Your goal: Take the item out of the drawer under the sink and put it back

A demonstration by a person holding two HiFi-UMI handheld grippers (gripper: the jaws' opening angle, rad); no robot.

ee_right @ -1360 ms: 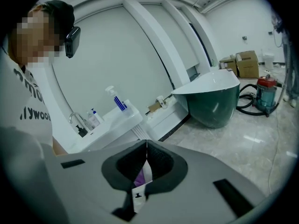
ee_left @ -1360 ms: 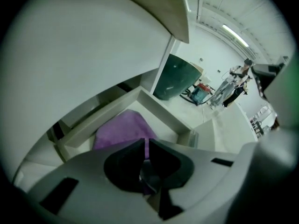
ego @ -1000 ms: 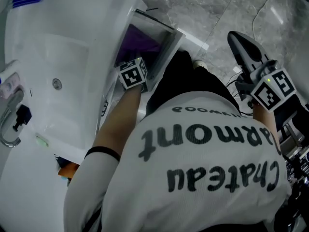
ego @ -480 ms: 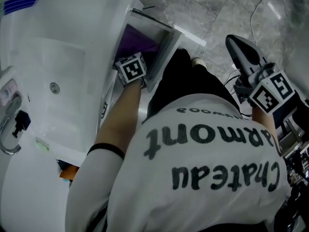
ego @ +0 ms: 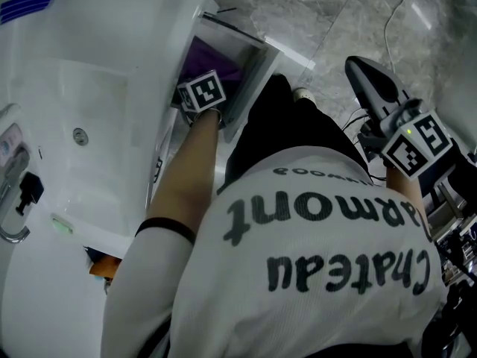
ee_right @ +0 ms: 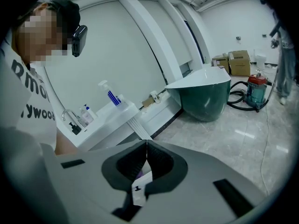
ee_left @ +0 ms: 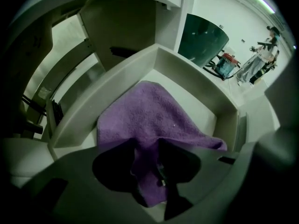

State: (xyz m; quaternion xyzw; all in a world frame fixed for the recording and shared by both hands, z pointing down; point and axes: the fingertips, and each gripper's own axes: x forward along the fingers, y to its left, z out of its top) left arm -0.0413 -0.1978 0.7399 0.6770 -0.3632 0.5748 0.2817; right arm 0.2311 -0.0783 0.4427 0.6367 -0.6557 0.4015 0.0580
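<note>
A purple towel lies spread on the floor of the open white drawer under the sink, and shows as a purple patch in the head view. My left gripper points steeply down into the drawer. Its jaws have just been opening and now stand apart, with a raised fold of the towel still in the gap between them. From above only its marker cube shows. My right gripper is held out to the right over the floor, away from the drawer, its tips together and empty.
The white sink basin with its tap lies left of the drawer. A person's dark trouser leg is close against the drawer front. A green tub, a vacuum cleaner and cardboard boxes stand across the grey floor.
My left gripper has sunk deeper into the drawer, its marker cube shifting up the picture over the towel. The right gripper has stayed where it was.
</note>
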